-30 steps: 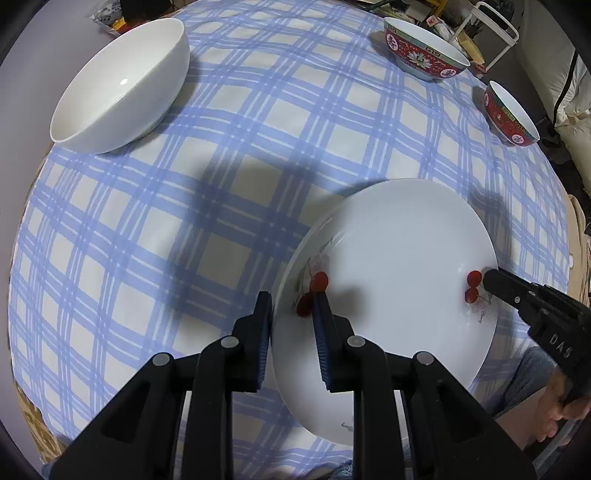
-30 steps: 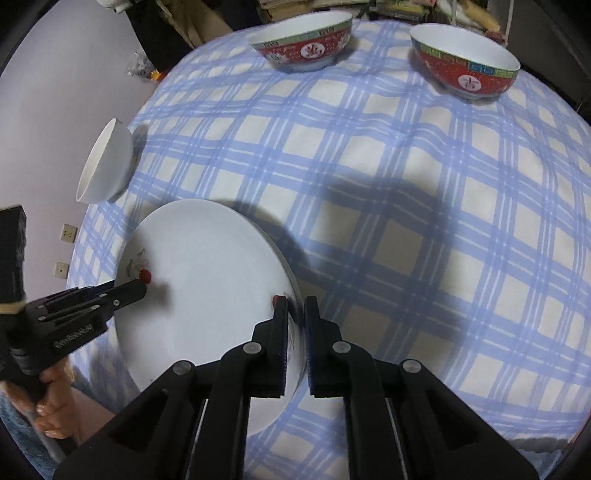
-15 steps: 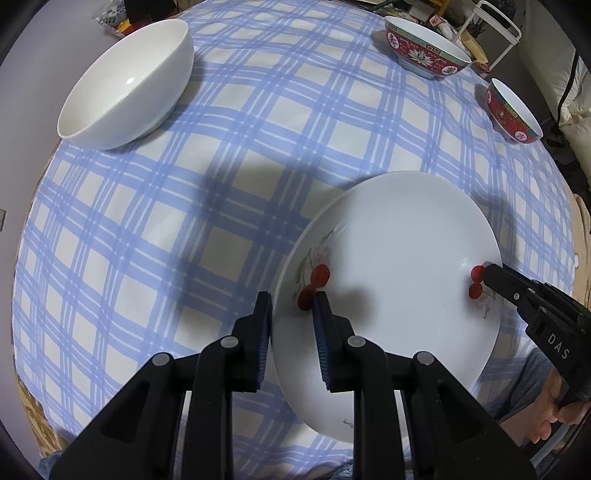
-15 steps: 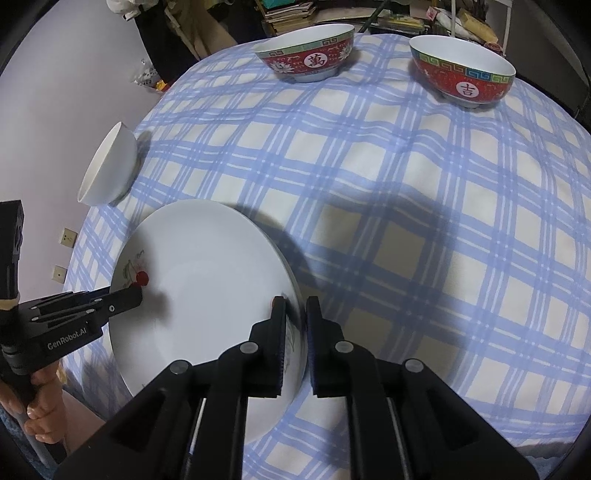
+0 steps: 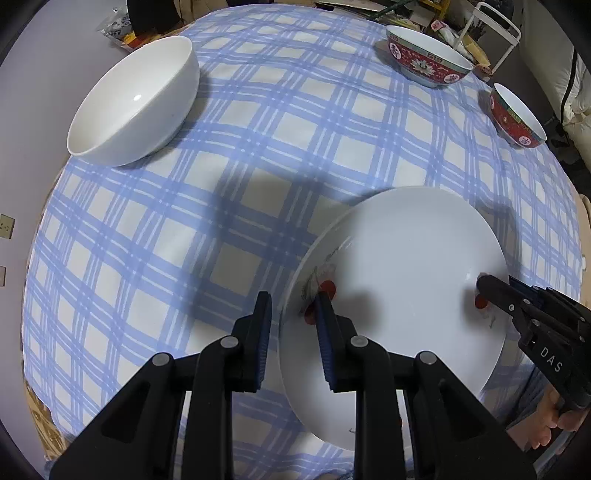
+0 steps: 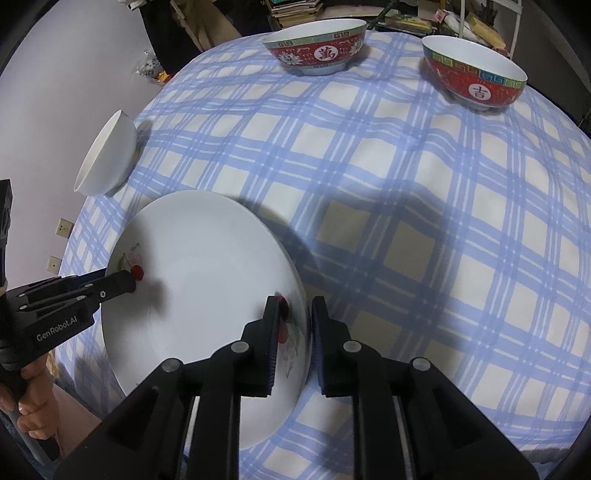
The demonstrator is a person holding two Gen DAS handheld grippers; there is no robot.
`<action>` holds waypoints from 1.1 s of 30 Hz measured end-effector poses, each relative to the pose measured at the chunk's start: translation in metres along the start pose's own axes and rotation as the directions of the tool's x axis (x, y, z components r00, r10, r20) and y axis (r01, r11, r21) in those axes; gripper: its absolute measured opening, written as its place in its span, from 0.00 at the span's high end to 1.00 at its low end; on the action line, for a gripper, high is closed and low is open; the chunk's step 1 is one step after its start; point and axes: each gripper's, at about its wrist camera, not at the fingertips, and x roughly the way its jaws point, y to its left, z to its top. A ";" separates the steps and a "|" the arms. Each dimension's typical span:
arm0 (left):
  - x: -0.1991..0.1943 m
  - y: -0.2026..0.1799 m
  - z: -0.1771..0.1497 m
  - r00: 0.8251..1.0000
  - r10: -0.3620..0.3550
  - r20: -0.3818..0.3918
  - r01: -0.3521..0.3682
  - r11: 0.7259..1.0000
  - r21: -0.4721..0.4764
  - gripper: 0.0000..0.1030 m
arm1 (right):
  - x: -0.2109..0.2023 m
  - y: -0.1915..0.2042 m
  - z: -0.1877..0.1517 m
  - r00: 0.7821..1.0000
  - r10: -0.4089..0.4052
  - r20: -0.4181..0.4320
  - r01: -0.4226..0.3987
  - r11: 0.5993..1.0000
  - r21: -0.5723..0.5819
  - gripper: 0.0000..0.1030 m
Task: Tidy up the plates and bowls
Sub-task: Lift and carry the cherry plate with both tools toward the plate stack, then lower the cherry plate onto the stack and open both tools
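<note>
A large white plate (image 5: pixel 406 280) with red cherry prints is held above the blue checked tablecloth (image 5: pixel 258 147), near the table's front edge. My left gripper (image 5: pixel 293 306) is shut on the plate's left rim. My right gripper (image 6: pixel 293 310) is shut on the plate's right rim (image 6: pixel 299 306). The plate also shows in the right wrist view (image 6: pixel 203 266). The right gripper shows at the far side in the left wrist view (image 5: pixel 484 286). A white bowl (image 5: pixel 136 99) stands at the back left. Two red patterned bowls (image 6: pixel 317 48) (image 6: pixel 476 81) stand at the back.
A white bowl shows at the left in the right wrist view (image 6: pixel 107 155). The red bowls show at the back right in the left wrist view (image 5: pixel 428 59) (image 5: pixel 515 114). Clutter and a white rack (image 5: pixel 495 26) lie beyond the table's far edge.
Both grippers have stayed shut on the plate's rims and lifted it a little higher above the cloth. The bowls have not moved.
</note>
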 end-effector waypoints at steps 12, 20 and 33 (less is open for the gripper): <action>-0.033 0.006 0.013 0.990 0.066 0.128 -0.066 0.998 -0.006 0.66 | -0.018 0.008 0.016 0.997 -0.009 0.082 0.011 1.000 -0.022 0.82; -0.065 0.034 0.021 0.969 0.123 0.214 -0.117 0.992 -0.042 0.25 | -0.037 0.028 0.052 0.988 0.013 0.154 -0.007 0.999 -0.041 0.35; -0.085 0.126 0.066 0.928 0.310 0.205 -0.257 0.933 -0.251 0.19 | -0.031 0.104 0.117 0.980 0.093 0.178 -0.061 0.982 -0.180 0.04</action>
